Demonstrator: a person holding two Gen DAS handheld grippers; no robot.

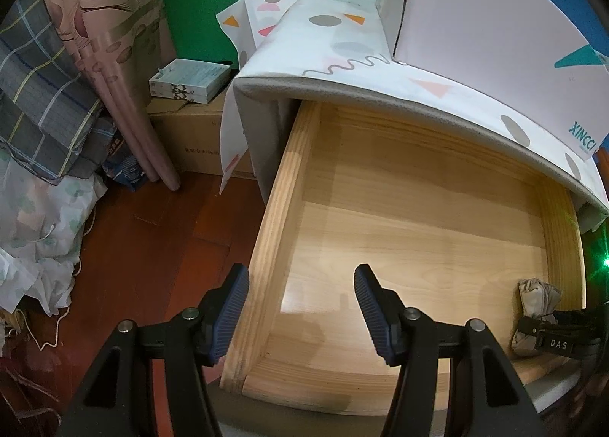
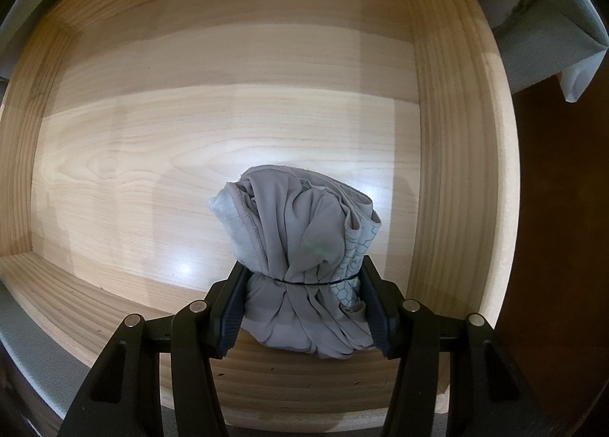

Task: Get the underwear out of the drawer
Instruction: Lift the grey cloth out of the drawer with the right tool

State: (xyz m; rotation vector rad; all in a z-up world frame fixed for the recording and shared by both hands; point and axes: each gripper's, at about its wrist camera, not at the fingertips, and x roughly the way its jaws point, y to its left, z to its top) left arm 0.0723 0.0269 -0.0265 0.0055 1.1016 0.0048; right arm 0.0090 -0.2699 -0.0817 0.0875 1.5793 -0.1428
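Inside pale wooden drawer [image 2: 456,132]: right gripper [image 2: 302,307] fingers clamping grey banded underwear bundle [image 2: 300,246] — loose folds could snag front wall; left gripper [image 1: 300,307] fingers spread, empty.

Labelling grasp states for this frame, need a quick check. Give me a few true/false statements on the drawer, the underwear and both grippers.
1. The light wooden drawer is pulled open. True.
2. The right gripper is closed on the rolled grey underwear bundle. True.
3. The left gripper holds a second garment. False: its fingers are apart and hold nothing.
4. The bundle lies at the drawer's back wall. False: it sits near the front right corner.
5. A thin black band wraps the bundle. True.
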